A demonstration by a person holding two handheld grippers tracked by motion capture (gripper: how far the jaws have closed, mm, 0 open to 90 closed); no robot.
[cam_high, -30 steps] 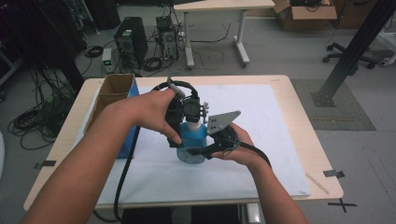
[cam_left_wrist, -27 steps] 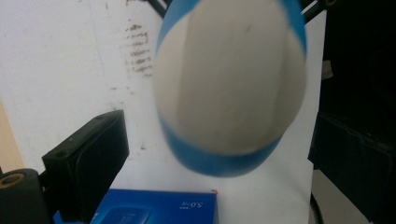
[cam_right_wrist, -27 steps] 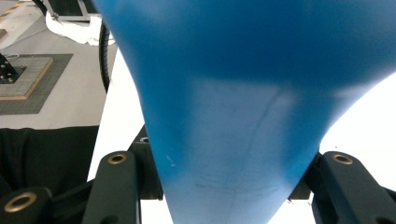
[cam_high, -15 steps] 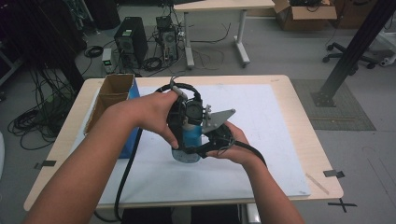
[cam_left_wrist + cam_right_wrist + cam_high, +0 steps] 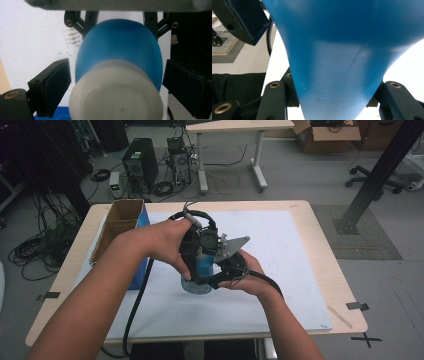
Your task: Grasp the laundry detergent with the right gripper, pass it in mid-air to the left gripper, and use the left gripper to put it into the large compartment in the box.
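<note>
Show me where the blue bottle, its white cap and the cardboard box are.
blue bottle (image 5: 120, 47): left gripper view, its rounded body.
white cap (image 5: 115, 100): left gripper view, its flat top.
cardboard box (image 5: 106, 238): high view, its open rim.

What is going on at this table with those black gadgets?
A person holds a two-jaw gripper in each hand over a blue bottle with a white cap. The right gripper clamps the bottle's body. The left gripper straddles the cap end, its jaws a little apart from it. A cardboard box sits at the table's left.

Matt blue plastic bottle (image 5: 120, 52), smooth white cap (image 5: 116, 97)
</note>
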